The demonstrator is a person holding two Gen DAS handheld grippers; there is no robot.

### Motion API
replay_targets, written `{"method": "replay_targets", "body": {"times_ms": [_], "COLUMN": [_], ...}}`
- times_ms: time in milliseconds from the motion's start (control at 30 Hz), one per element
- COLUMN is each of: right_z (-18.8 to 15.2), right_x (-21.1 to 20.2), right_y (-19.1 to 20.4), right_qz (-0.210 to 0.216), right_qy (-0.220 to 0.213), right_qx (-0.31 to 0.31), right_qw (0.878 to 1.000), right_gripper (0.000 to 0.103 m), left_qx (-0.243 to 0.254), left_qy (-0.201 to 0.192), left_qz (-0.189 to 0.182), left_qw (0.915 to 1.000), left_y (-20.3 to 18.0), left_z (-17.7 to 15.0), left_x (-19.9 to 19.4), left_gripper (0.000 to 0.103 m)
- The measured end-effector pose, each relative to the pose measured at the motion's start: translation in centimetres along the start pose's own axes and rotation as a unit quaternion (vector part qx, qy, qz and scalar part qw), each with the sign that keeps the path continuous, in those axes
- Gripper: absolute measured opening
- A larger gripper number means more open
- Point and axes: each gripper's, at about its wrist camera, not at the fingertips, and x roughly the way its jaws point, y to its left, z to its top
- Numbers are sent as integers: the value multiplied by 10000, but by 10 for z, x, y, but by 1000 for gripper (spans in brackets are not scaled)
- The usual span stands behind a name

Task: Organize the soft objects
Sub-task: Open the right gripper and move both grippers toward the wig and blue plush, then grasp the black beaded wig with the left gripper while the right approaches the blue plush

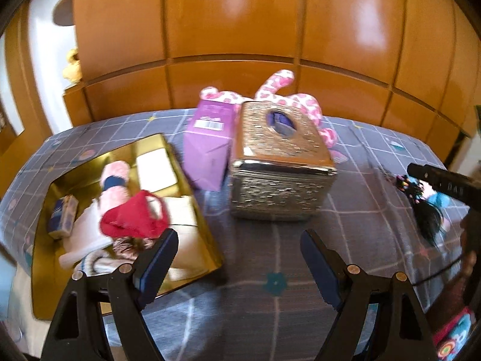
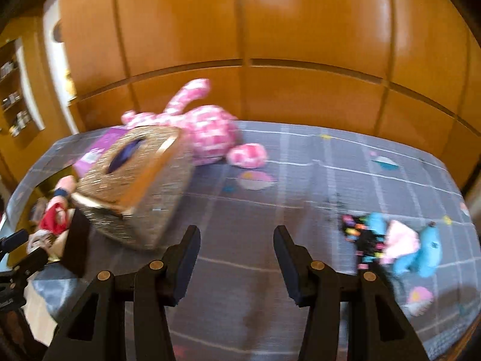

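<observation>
A gold tray (image 1: 192,207) at the left holds soft items: a red cloth (image 1: 132,219), a pink plush (image 1: 115,180), white cloths and a small tissue pack (image 1: 61,216). A pink spotted plush rabbit (image 2: 207,132) lies behind a gold tissue box (image 1: 279,165). A blue and pink doll with black hair (image 2: 399,246) lies at the right. My left gripper (image 1: 239,240) is open and empty beside the tray. My right gripper (image 2: 237,234) is open and empty over the cloth, left of the doll.
A purple carton (image 1: 207,147) stands between tray and tissue box. A grey checked cloth (image 2: 315,186) covers the table. Wooden wall panels (image 2: 240,30) stand close behind. The right gripper's body (image 1: 445,183) shows at the right edge of the left wrist view.
</observation>
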Motion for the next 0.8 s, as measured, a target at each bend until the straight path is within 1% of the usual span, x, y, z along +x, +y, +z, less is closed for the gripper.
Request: {"method": "replay_targets", "body": {"times_ms": [200, 300, 433, 533, 633, 700, 800], "right_z": [3, 3, 0, -5, -15, -23, -30], "right_x": [-9, -17, -28, -34, -36, -41, -45], "right_y": [-61, -94, -134, -157, -182, -197, -207], "right_qz": [-515, -684, -903, -914, -843, -582, -459], "right_qy": [-59, -151, -287, -404, -541, -709, -896], "right_qx": [591, 1059, 1680, 2066, 2567, 3017, 3343], "right_qw": [9969, 9919, 9812, 9733, 9613, 9490, 9371], "right_gripper": [51, 51, 51, 51, 51, 51, 51], "left_qx": [382, 497, 641, 812, 969, 1044, 1207], "left_qy": [37, 59, 128, 182, 198, 221, 334], "left_qz": [-274, -381, -572, -765, -907, -1034, -1223], "left_qw": [9989, 9980, 9962, 9936, 9910, 9889, 9846], "left_y": [-27, -39, -54, -69, -86, -96, -118], "left_z": [5, 8, 11, 16, 22, 25, 30], "left_x": [7, 10, 17, 22, 30, 35, 48], "left_gripper": [84, 84, 84, 84, 84, 84, 84]}}
